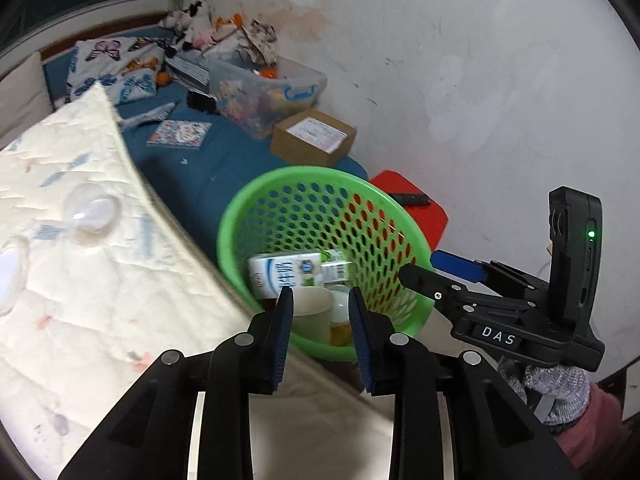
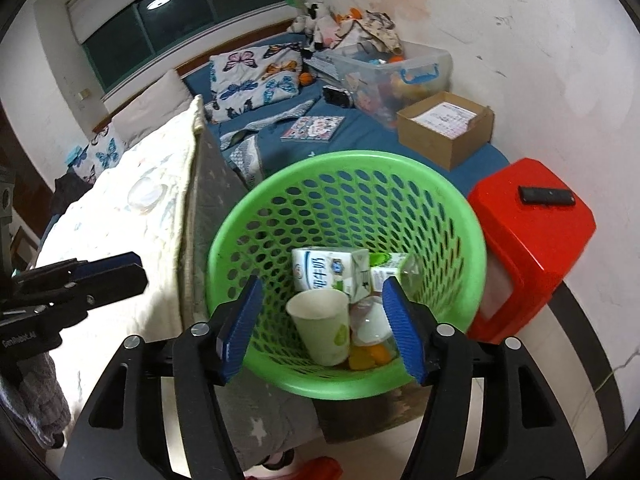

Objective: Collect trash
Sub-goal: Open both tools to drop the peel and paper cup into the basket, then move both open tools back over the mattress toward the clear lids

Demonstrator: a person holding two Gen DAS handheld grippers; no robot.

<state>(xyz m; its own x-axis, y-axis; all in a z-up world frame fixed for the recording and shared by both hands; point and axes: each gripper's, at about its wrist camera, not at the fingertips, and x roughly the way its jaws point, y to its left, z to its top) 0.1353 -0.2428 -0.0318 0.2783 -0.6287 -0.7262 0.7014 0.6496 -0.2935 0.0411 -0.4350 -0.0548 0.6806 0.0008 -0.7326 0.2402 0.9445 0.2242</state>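
**Trash sits in your basket, both grippers empty**

Your round green perforated plastic basket (image 2: 344, 268) stands beside the bed, mouth up. Inside, a white milk carton (image 2: 330, 270) lies lengthwise across; a pale paper cup (image 2: 322, 326) tilts, mouth up. Your left gripper (image 1: 320, 334) and right gripper (image 2: 320, 324) hover spread, holding nothing. A red plastic stool (image 2: 528, 236) stands alongside.

We read "DAS" on the black right gripper (image 1: 416, 270); "GenRobot.AI" on the black left gripper (image 2: 132, 268).
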